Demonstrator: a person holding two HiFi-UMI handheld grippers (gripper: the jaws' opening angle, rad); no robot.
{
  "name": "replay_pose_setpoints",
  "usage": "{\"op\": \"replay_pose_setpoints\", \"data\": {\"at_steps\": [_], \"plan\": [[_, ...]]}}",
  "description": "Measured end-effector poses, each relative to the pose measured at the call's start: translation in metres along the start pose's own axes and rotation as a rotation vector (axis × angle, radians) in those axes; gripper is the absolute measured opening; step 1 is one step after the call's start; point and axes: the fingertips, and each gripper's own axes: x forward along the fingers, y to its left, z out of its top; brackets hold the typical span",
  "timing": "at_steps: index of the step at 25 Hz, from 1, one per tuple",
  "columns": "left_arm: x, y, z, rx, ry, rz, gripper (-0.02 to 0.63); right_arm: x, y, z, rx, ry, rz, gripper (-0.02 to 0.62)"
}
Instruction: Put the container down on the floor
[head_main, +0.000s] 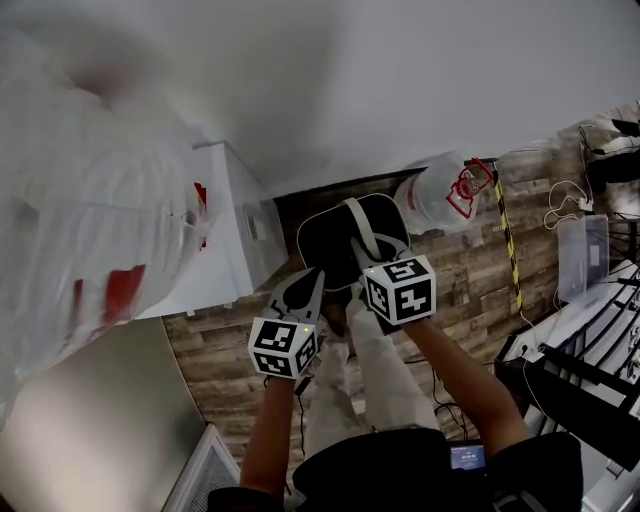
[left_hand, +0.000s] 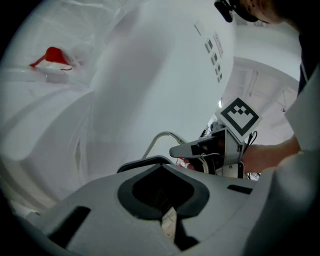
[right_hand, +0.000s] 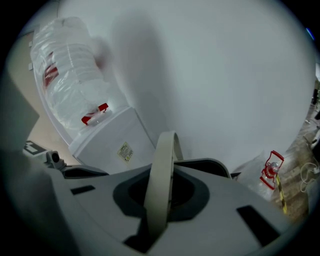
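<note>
- Right gripper (head_main: 372, 262): jaws clenched on the pale handle (right_hand: 162, 175) of the black container (head_main: 328, 240).
- Left gripper (head_main: 308, 290): jaws drawn together just beside the container, nothing plainly between them.
- Container hangs in the air over the wood floor (head_main: 470, 280).
- Judged: lowering and release not yet done.

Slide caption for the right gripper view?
Right gripper jaws shut on the container's pale handle, water dispenser behind at left.
</note>
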Motion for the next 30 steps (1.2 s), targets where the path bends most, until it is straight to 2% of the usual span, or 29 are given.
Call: {"op": "replay_pose_setpoints", "data": {"at_steps": [12, 16, 21, 24, 30], "plan": [[0.022, 0.03, -0.031, 0.009, 0.047, 0.045, 0.017, 0.034, -0.022, -0.031, 0.004, 0.048, 0.004, 0.034], [0.029, 0.037, -0.046, -0.039, 0.044, 0.061, 0.017, 0.044, -0.035, -0.042, -0.033, 0.054, -0.038, 0.034], [0.037, 0.034, -0.078, -0.068, 0.076, 0.043, 0.017, 0.057, -0.042, -0.058, -0.071, 0.065, -0.06, 0.034], [0.041, 0.036, -0.093, -0.064, 0.092, 0.033, 0.017, 0.066, -0.044, -0.066, -0.063, 0.073, -0.056, 0.034], [0.047, 0.053, -0.099, -0.071, 0.073, 0.052, 0.017, 0.08, -0.049, -0.078, -0.026, 0.081, -0.049, 0.034]]}}
